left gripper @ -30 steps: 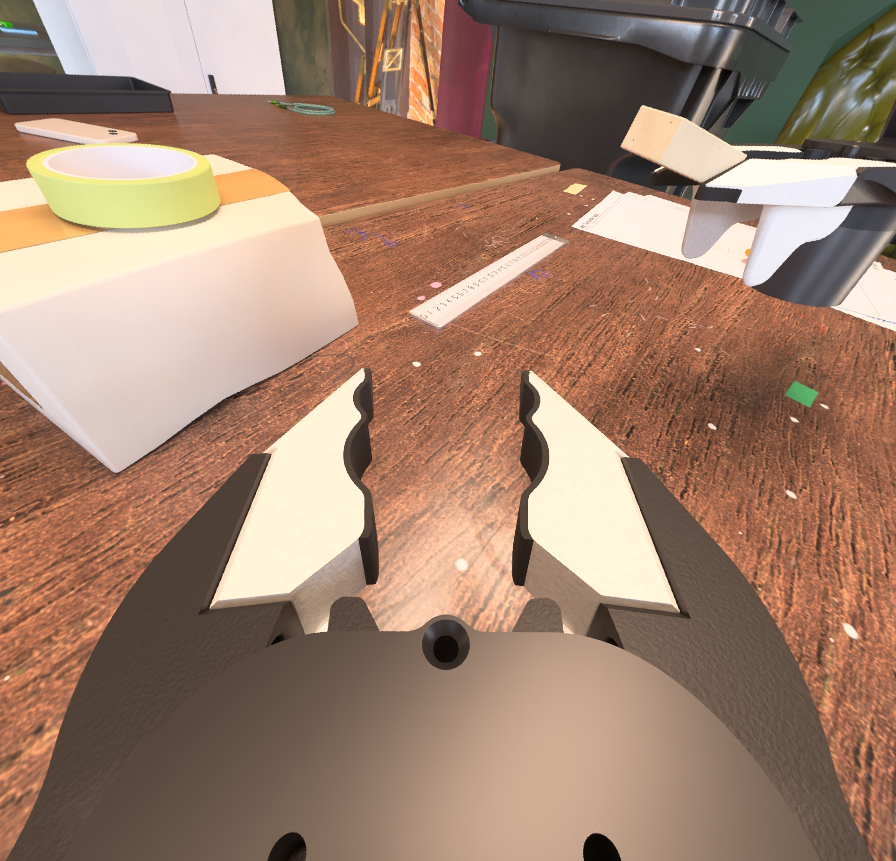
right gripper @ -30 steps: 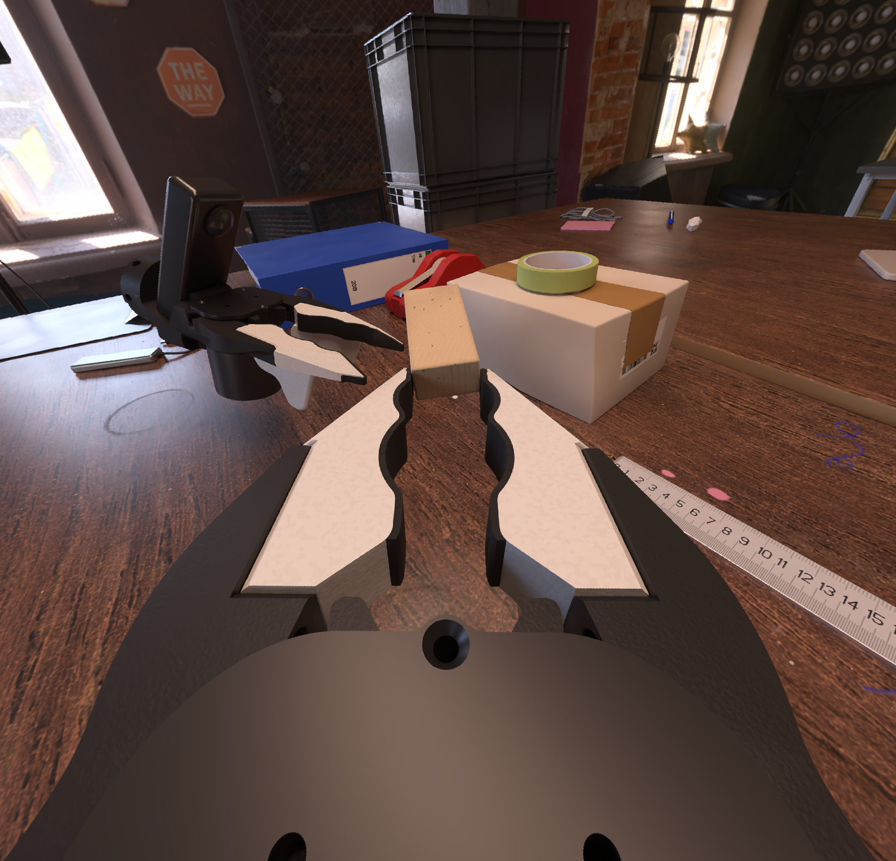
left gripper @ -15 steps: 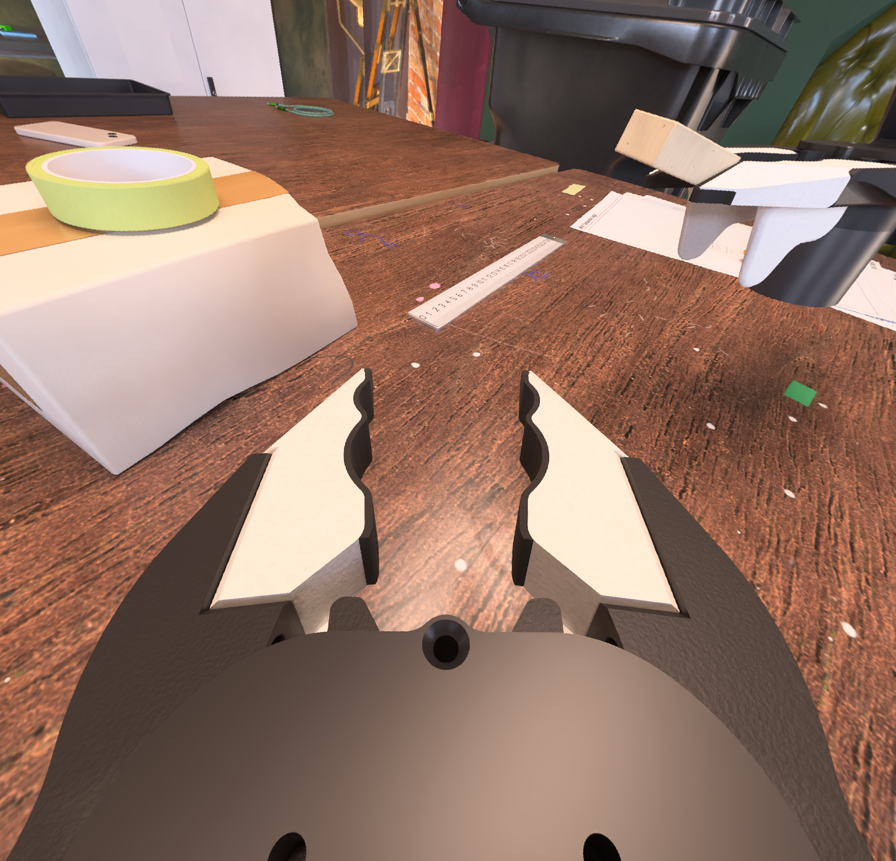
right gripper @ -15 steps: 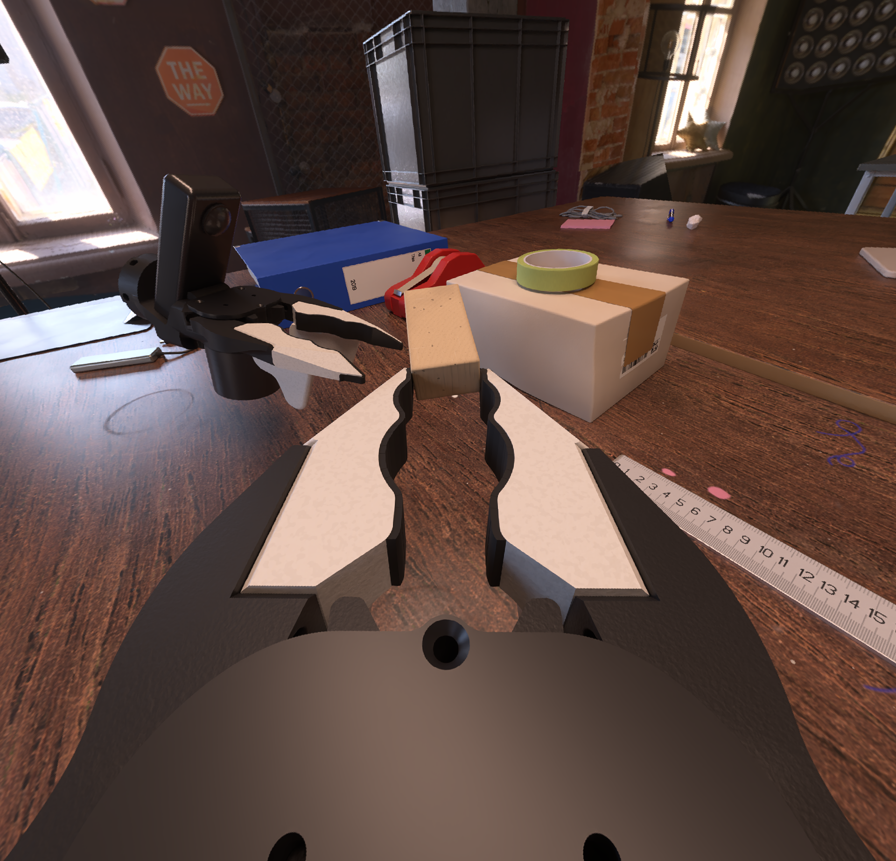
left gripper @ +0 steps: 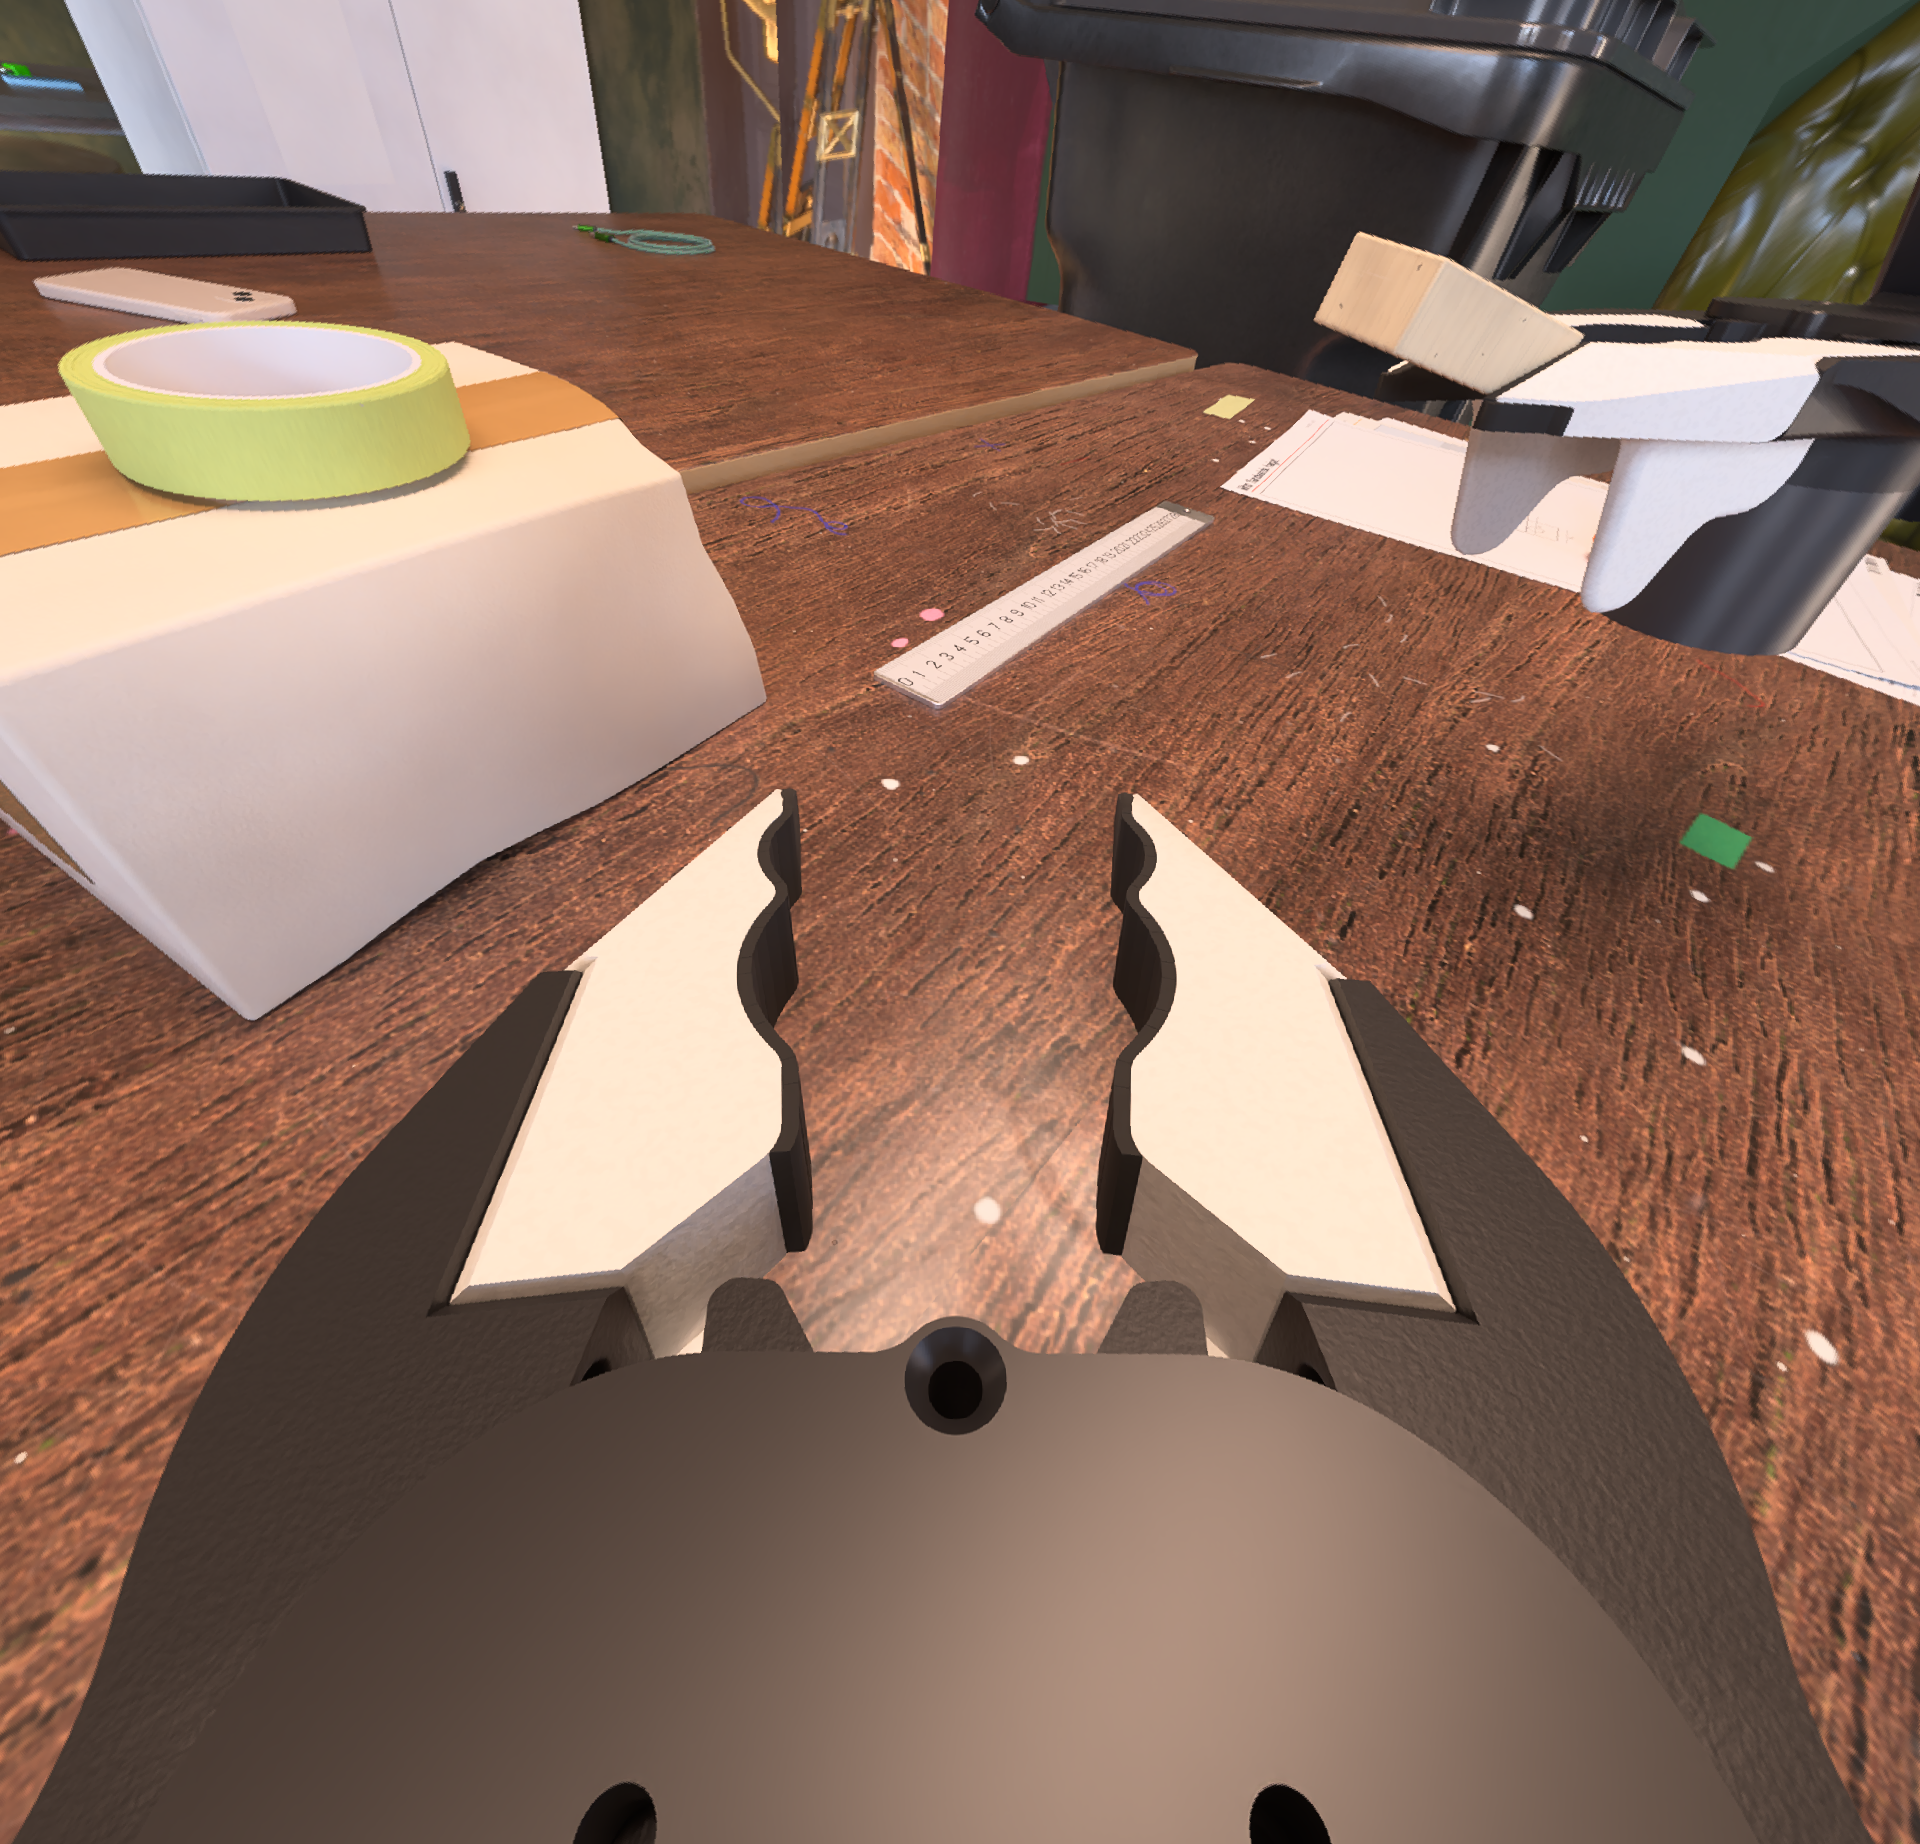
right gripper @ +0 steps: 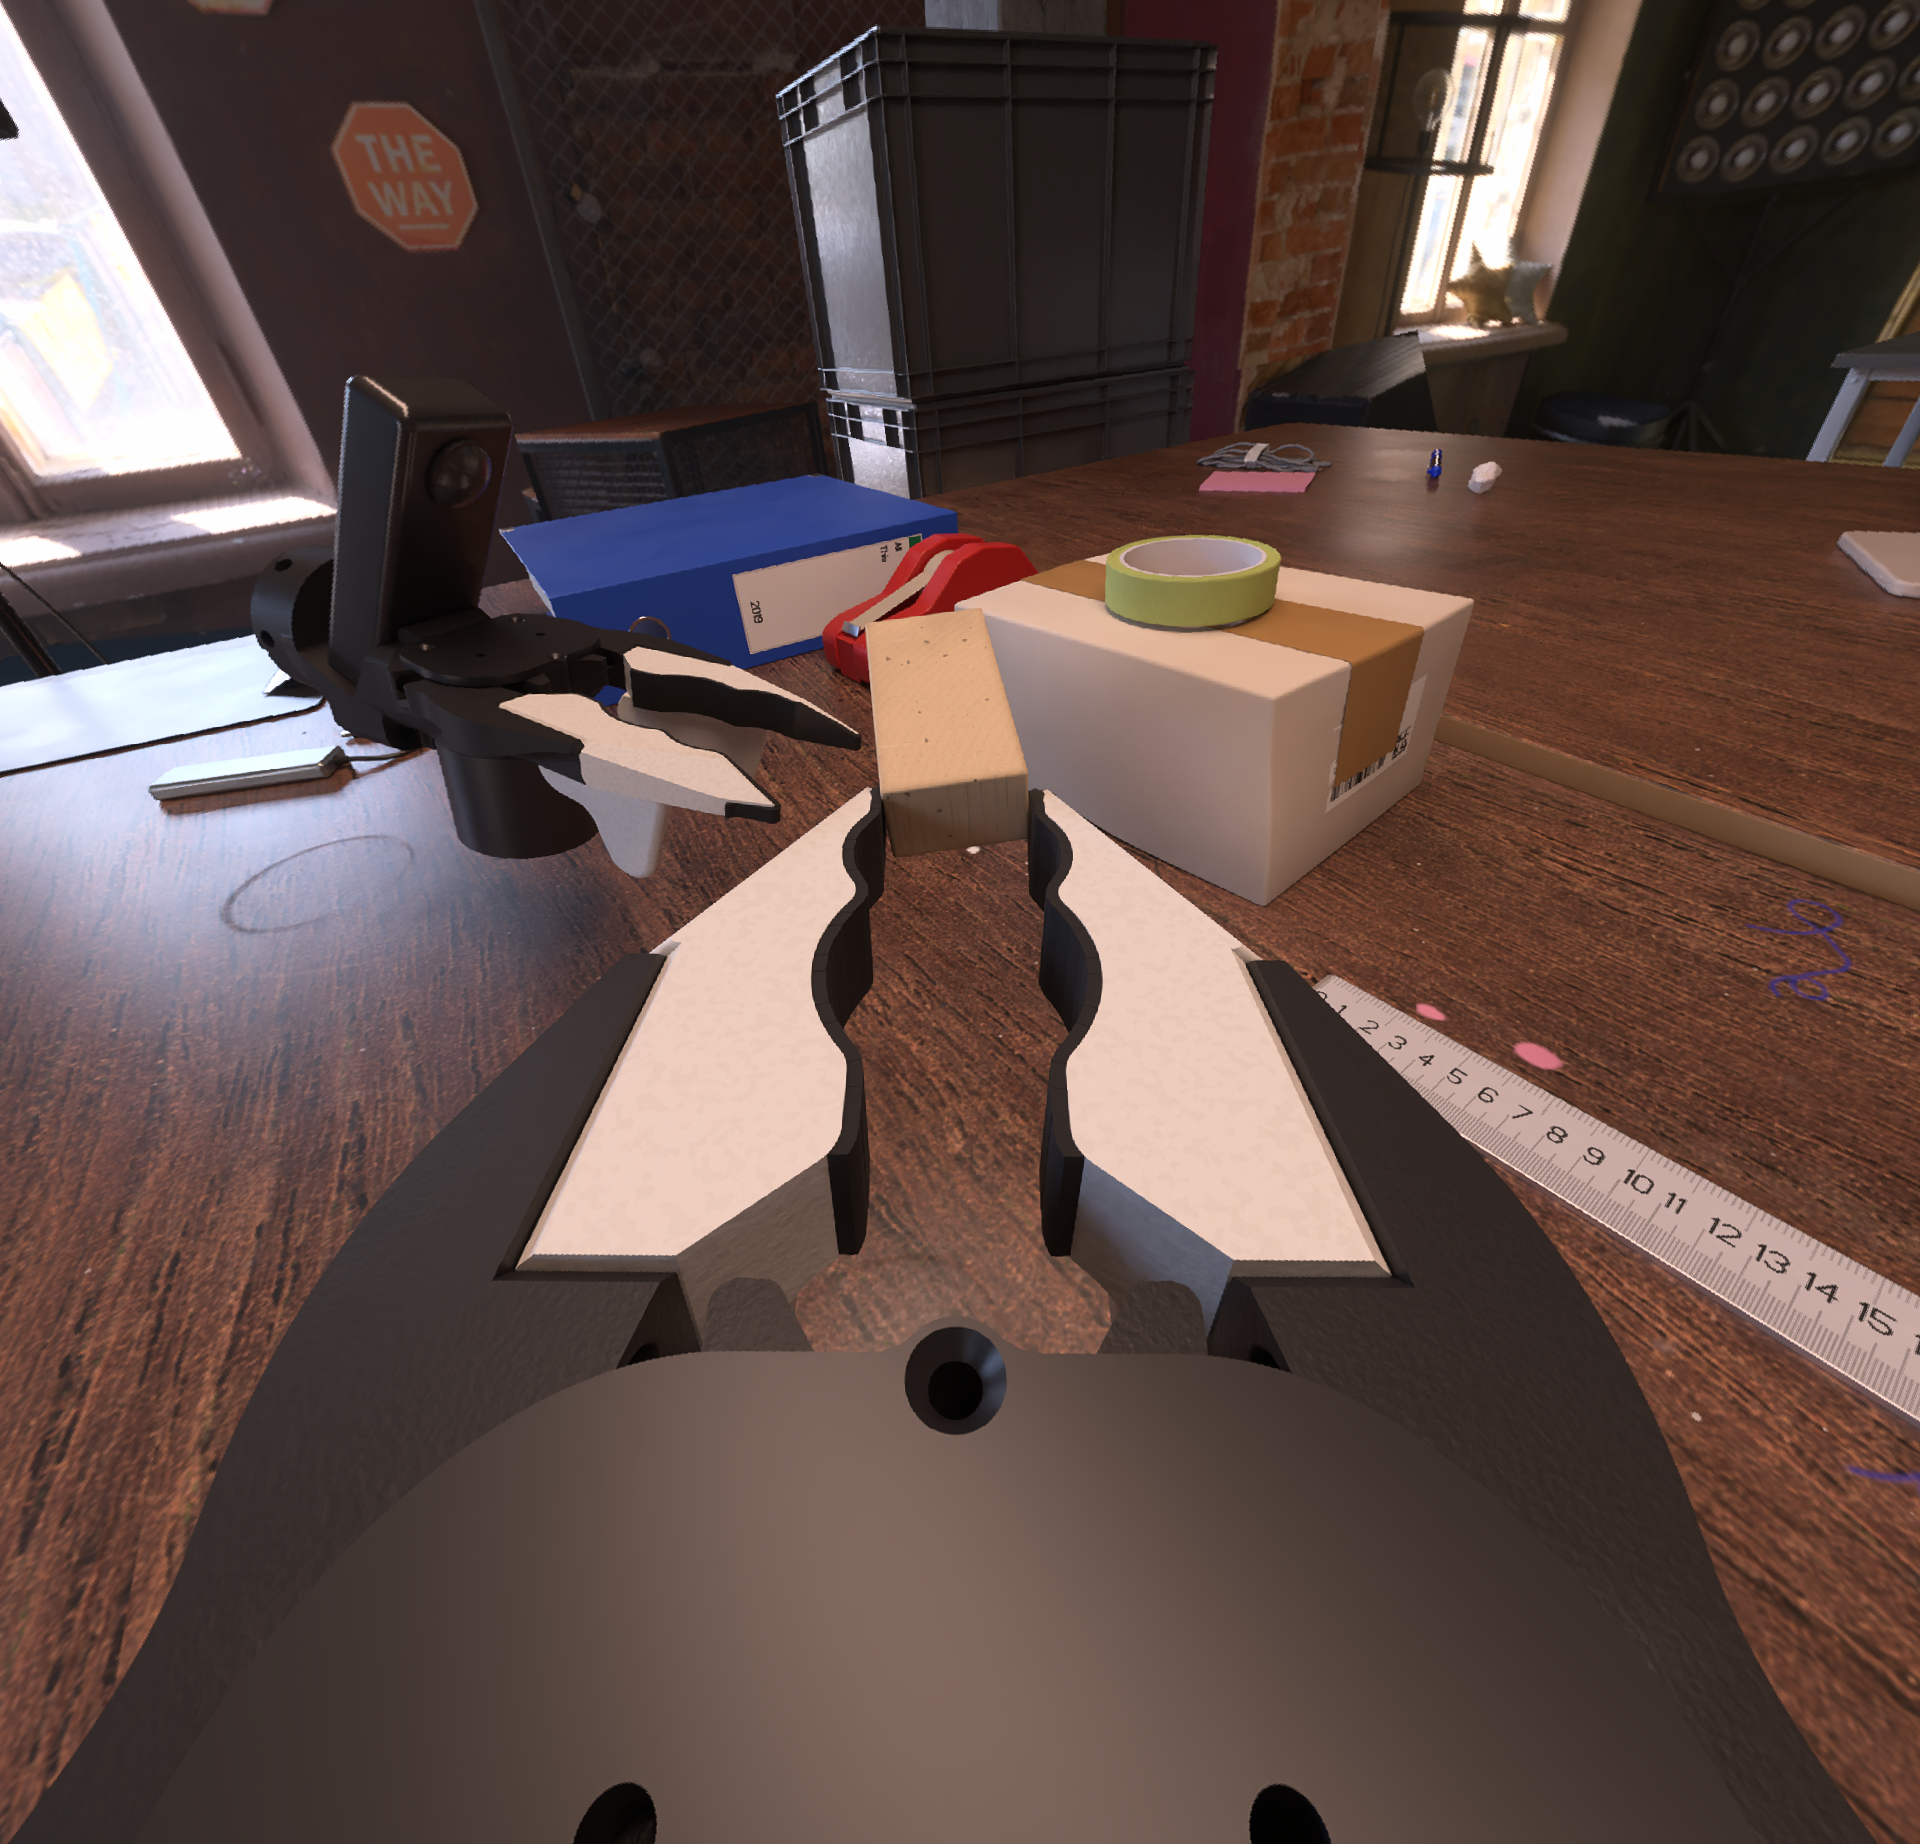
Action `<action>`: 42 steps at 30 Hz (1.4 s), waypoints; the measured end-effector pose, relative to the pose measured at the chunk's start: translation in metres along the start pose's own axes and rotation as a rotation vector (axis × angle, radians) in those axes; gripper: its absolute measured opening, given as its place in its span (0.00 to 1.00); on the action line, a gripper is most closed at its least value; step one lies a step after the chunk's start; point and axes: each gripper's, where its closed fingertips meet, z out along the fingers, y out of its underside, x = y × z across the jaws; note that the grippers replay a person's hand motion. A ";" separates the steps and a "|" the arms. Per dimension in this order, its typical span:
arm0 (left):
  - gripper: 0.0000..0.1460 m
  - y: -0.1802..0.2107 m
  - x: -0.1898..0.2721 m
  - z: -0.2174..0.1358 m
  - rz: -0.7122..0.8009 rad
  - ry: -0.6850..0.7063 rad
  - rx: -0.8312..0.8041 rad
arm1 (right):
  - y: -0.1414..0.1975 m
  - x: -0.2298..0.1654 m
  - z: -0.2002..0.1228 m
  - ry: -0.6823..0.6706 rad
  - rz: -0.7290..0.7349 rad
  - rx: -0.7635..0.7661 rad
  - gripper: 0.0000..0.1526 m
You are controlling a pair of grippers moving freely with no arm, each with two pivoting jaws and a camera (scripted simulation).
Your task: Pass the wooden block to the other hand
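Only rightward: red tape dispenser (right gripper: 914, 589) behind wooden block (right gripper: 940, 729).

The right gripper (right gripper: 954, 807) is gripping the near end of the wooden block (right gripper: 940, 729) between its fingertips, the block projecting forward above the desk (right gripper: 312, 1119). The left gripper (right gripper: 764, 755) is hovering just left of the block, its fingers spread apart. A white box (right gripper: 1195, 734) is standing right of the block and bearing a roll of green tape (right gripper: 1192, 581). A blue binder (right gripper: 717, 563) and a red tape dispenser (right gripper: 925, 589) are lying farther back. A ruler (right gripper: 1621, 1192) is lying near right.
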 end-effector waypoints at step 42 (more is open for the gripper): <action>0.56 0.002 0.003 0.001 0.005 0.006 -0.007 | -0.001 0.001 -0.001 0.007 0.006 0.006 0.18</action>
